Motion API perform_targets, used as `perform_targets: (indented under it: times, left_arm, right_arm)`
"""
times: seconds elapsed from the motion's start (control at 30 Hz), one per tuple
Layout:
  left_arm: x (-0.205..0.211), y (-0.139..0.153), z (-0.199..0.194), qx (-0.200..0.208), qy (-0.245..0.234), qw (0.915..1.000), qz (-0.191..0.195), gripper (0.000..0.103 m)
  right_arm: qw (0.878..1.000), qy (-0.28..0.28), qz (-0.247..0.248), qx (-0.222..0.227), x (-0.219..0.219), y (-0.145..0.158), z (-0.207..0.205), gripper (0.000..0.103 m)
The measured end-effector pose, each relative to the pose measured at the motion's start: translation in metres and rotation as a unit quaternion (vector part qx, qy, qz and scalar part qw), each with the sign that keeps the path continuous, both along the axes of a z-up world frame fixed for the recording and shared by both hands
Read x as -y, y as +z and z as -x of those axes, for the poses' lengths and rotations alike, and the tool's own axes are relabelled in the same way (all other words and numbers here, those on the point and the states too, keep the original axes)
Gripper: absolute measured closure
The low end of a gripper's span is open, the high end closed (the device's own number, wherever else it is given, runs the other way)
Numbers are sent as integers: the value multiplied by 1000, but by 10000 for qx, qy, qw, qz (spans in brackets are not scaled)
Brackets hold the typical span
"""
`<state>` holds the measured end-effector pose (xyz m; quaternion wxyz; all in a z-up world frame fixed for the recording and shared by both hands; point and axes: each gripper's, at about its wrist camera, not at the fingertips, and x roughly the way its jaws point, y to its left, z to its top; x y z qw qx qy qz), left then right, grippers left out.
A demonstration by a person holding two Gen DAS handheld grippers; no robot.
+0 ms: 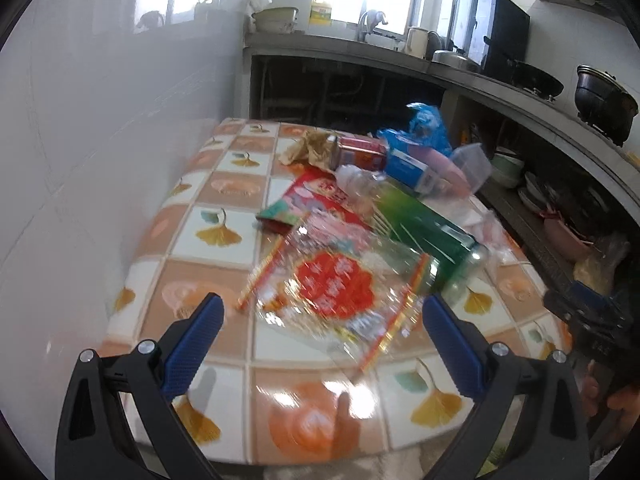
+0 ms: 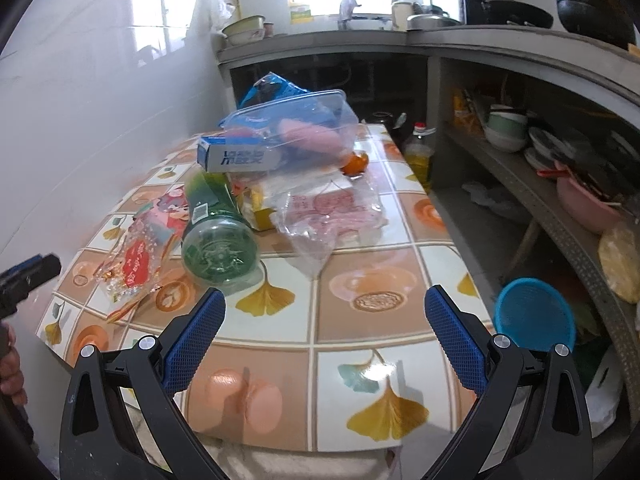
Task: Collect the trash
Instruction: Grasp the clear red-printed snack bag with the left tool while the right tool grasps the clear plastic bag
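A pile of trash lies on the tiled table (image 1: 224, 276). A clear wrapper with a red print (image 1: 336, 292) lies nearest my left gripper (image 1: 323, 320), which is open and empty just in front of it. Behind lie a green plastic bottle (image 1: 428, 232), a red packet (image 1: 316, 200), a blue-white box (image 1: 408, 166), a red can (image 1: 360, 152) and a blue bag (image 1: 424, 124). My right gripper (image 2: 325, 312) is open and empty over the table's near part (image 2: 360, 344). The green bottle (image 2: 216, 240), a clear bag (image 2: 320, 216) and a clear plastic tub (image 2: 296, 124) lie ahead of it.
A white tiled wall (image 1: 100, 120) runs along the table's left side. A concrete counter with shelves of bowls (image 2: 520, 136) stands to the right. A blue basket (image 2: 534, 316) sits on the floor by the table's right edge. An oil bottle (image 2: 420, 152) stands behind the table.
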<state>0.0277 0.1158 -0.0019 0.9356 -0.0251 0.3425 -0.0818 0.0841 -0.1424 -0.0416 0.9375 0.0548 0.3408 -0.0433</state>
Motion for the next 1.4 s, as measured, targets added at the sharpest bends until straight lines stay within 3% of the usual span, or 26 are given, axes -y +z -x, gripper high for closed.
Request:
perform_targets:
  times: [0.43,0.67,0.83,0.97,1.2,1.4]
  left_arm:
    - [-7,-7,-62,-310,-206,9990,256,7]
    - [2,7,-75,-123,-431,9984,345,18]
    - [15,11,-84,-40,-500,9985,201,26]
    - [15,0,-92,-283,-433,9986,72,38]
    - [-6,-19,-108,-832,-303,9961,55,38]
    - [-11,-38,-130,-1337,-482,9894,284,40]
  right_arm:
    - [9995,254,-131,-100,4,-3,-23,8]
    - [9987,320,-390,34,17,7,-42,8]
    - [9970,426,-644,33,26,11,-57,13]
    - [9942,449,-969,-128,37,8,-71,18]
    - [9778,438,-1996,-466,59,-3,-84,21]
    - [9708,366,-2284,-636,66,-14,-86,25]
